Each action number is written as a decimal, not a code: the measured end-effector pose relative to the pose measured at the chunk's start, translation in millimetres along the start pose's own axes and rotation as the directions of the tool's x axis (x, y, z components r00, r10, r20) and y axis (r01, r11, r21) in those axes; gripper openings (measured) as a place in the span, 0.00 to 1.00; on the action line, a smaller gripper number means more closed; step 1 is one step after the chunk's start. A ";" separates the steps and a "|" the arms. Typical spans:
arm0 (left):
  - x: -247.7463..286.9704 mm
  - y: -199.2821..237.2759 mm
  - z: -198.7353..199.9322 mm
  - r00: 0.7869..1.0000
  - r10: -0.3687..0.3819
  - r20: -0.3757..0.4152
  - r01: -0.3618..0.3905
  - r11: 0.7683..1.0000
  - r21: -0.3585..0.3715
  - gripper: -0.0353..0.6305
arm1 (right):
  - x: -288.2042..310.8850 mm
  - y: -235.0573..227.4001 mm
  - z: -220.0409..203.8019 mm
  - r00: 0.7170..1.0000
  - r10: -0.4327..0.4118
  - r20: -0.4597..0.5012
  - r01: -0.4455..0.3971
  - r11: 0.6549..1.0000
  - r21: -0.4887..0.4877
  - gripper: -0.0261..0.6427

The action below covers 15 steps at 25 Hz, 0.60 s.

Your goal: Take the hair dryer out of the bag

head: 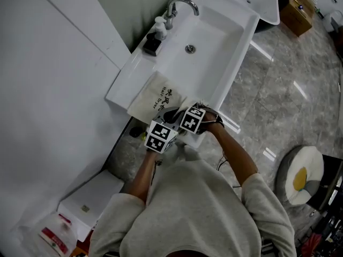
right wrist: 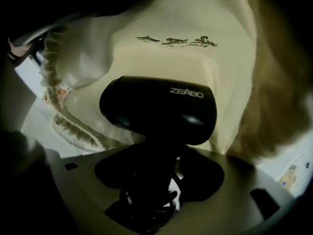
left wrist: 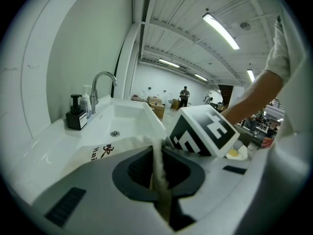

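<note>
Hair dryer (right wrist: 159, 109) — black, with pale lettering on its barrel — sits inside the cream cloth bag (head: 153, 98). The bag lies on the flat ledge at the left of the white sink (head: 124, 84), its mouth turned toward the near edge where both grippers meet. The right gripper (right wrist: 164, 166) is in through that mouth and points down into the bag, with the dryer straight ahead of it. The barrel runs crosswise from left to right, and the handle with its wound cord comes back between the two jaws. The jaws are closed in on that handle, which fills the gap between the pads; in the dim light it reads as a grip on the handle. The left gripper (left wrist: 155, 156) is just beside it on the left, clenched on a fold of the bag's rim, with cloth alone pinched there. So the right hand is the one at the dryer. The coming move, I judge, turns on the handle's line: it runs along the jaws, so the way out is straight back through the mouth — and the wide barrel, set across that line, looks likeliest to snag on the gathered cloth.
</note>
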<state>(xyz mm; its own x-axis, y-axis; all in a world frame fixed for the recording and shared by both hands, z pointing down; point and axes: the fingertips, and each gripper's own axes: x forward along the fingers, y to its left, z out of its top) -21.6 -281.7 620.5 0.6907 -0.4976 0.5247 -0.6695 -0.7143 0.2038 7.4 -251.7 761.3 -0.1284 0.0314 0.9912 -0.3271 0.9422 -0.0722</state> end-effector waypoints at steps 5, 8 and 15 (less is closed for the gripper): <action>0.4 2.3 0.7 1.000 0.001 0.008 -0.001 1.000 -0.013 0.09 | 1.5 3.8 0.0 0.999 0.038 -0.014 -0.038 0.999 0.006 0.39; 0.6 0.9 1.2 1.000 0.008 0.013 -0.008 1.000 -0.013 0.09 | 0.7 6.2 -0.2 0.999 0.035 -0.005 -0.035 0.999 -0.003 0.36; -1.7 4.7 -1.1 1.000 0.029 0.007 -0.029 1.000 -0.012 0.09 | -8.5 7.1 0.9 0.998 0.024 0.057 -0.022 0.999 -0.026 0.35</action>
<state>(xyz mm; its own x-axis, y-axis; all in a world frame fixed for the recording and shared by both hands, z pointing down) -26.2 -283.6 621.4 0.6727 -0.5215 0.5249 -0.6925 -0.6937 0.1983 5.3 -245.6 752.3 -0.1889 0.0347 0.9814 -0.3000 0.9496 -0.0913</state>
